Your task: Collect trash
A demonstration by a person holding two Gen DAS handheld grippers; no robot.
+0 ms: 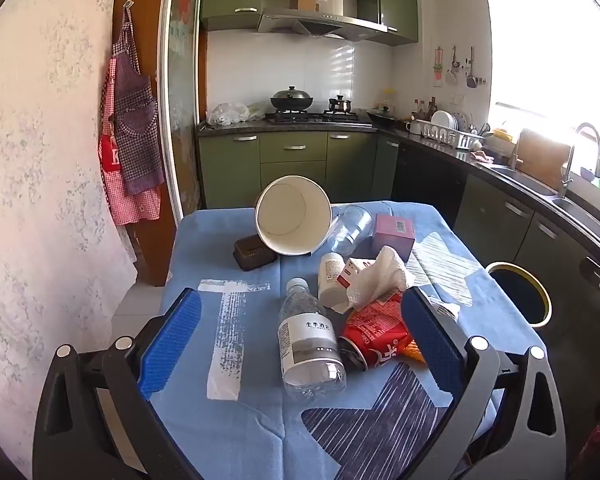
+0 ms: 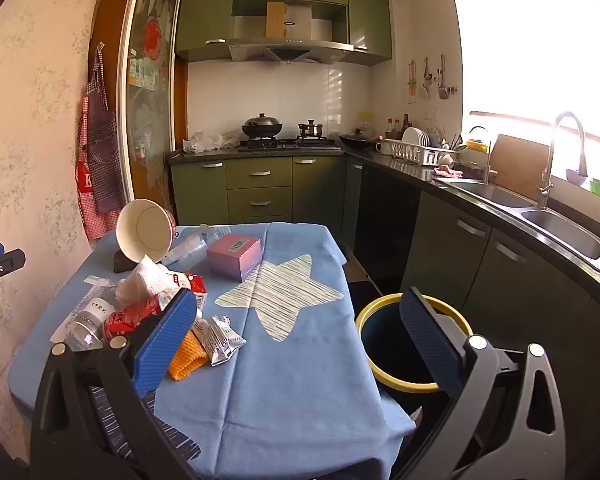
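1. While both jaws stood spread and empty, the left gripper [image 1: 300,344] hovered over a bottle [image 1: 309,340] and can [image 1: 374,344] near the table's [image 2: 300,360] left edge.
2. The right gripper [image 2: 300,344] hung above the table's right edge, beside the bin [image 2: 380,372].

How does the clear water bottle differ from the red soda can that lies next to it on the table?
The water bottle is clear plastic with a grey and white label; the soda can is red metal with white print. The bottle is longer than the can. The bottle keeps its round shape, while the can looks crushed and dented. The bottle is closed with a white cap; the can shows a dark end. Both lie on their sides, touching, on the blue tablecloth.
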